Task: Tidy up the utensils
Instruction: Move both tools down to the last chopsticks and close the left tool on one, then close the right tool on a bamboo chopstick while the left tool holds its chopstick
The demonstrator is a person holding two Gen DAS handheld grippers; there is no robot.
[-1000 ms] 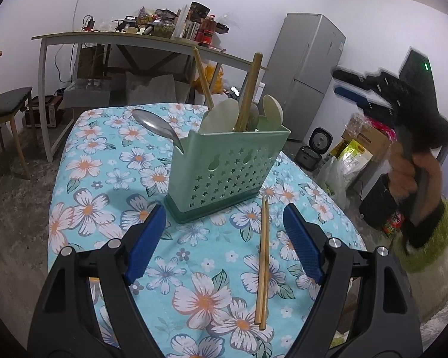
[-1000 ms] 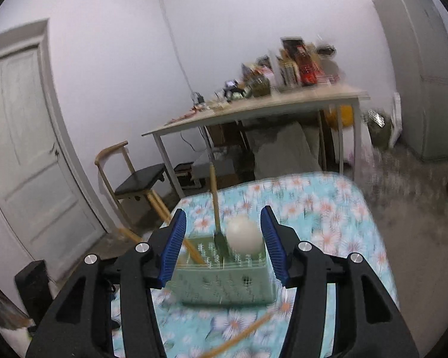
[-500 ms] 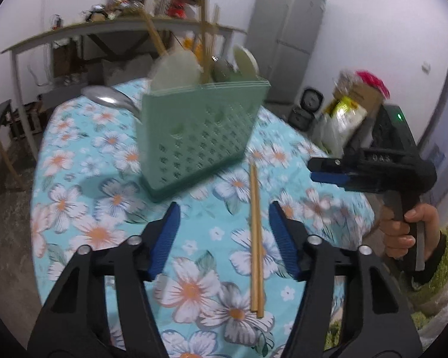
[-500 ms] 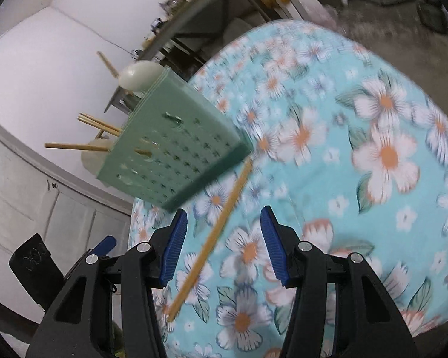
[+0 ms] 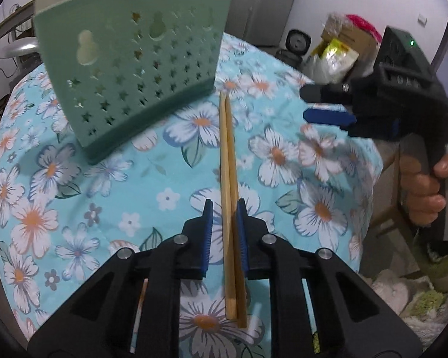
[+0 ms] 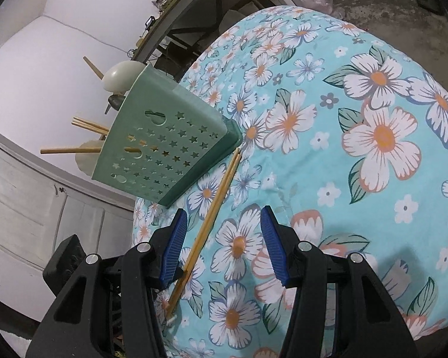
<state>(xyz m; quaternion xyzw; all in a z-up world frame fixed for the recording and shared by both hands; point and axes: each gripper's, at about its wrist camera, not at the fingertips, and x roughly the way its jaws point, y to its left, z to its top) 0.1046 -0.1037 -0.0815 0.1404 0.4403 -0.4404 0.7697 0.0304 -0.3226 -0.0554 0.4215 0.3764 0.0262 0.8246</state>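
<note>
On the floral tablecloth (image 5: 322, 208), my left gripper (image 5: 224, 217) nearly pinches the chopsticks (image 5: 227, 155) beside the green holder (image 5: 140, 71), while my right gripper (image 6: 221, 247) stays spread.

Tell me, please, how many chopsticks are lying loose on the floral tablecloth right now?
2: the chopsticks lie side by side on the tablecloth, tips near the green holder, with the left gripper closing around them. More sticks stand inside the holder; those aren't counted.
</note>
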